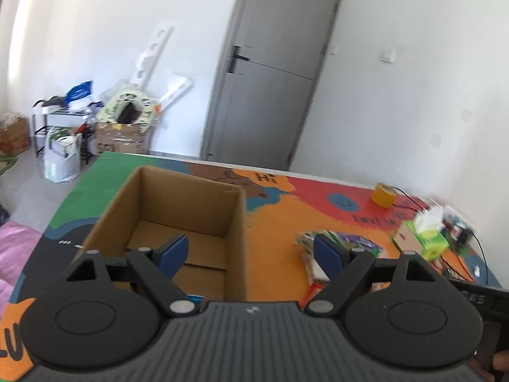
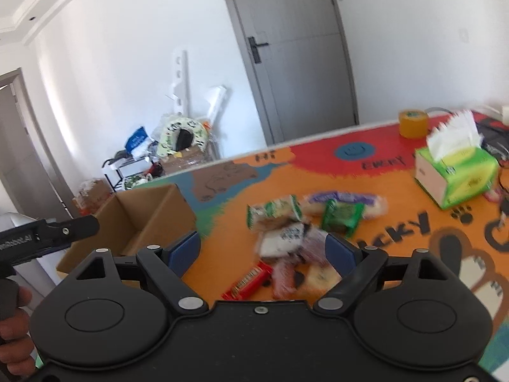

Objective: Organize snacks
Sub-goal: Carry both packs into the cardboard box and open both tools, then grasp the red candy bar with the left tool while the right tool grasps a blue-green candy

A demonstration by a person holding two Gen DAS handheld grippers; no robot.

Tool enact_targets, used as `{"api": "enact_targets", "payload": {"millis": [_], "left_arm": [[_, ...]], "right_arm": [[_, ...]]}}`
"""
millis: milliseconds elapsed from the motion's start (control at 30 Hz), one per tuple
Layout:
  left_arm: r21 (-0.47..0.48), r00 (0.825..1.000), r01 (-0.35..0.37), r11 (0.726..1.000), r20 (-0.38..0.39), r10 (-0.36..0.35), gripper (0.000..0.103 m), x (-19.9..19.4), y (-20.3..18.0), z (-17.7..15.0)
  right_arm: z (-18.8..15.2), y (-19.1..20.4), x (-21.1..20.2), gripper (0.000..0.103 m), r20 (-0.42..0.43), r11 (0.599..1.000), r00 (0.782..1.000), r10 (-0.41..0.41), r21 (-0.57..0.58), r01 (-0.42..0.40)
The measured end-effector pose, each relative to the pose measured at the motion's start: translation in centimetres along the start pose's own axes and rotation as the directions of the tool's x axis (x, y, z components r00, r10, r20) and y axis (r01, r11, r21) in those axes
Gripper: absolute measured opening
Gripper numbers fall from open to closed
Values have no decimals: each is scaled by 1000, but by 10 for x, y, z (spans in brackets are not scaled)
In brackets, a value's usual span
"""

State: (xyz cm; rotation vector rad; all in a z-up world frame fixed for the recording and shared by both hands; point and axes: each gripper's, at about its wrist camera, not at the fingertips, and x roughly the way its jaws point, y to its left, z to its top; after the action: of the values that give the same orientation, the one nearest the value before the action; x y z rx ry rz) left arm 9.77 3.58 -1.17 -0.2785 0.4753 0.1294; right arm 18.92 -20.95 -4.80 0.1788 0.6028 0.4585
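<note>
An open, empty cardboard box [image 1: 178, 222] stands on the colourful table mat; it also shows at the left in the right wrist view [image 2: 140, 213]. A pile of wrapped snacks [image 2: 299, 232] lies right of the box, including a green packet [image 2: 342, 216] and a red bar [image 2: 248, 281]; the pile shows blurred in the left wrist view [image 1: 321, 254]. My left gripper [image 1: 251, 251] is open and empty above the box's right wall. My right gripper [image 2: 264, 251] is open and empty above the near side of the pile.
A green tissue box [image 2: 458, 175] and a yellow tape roll [image 2: 413, 124] sit at the mat's far right, with cables beside them. Beyond the table are a grey door [image 1: 270, 79] and cluttered boxes and a rack [image 1: 63, 127] on the floor.
</note>
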Motion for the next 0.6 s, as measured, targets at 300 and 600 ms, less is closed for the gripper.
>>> {"api": "enact_targets", "payload": {"millis": [300, 600], "left_arm": [[63, 994, 98, 993, -52, -95, 77, 9, -30, -20], [86, 980, 172, 981, -119, -161, 64, 26, -50, -35]], "right_arm": [[-20, -20, 0, 70, -55, 997, 997, -54, 52, 57], [-36, -21, 19, 64, -137, 996, 989, -57, 66, 67]]}}
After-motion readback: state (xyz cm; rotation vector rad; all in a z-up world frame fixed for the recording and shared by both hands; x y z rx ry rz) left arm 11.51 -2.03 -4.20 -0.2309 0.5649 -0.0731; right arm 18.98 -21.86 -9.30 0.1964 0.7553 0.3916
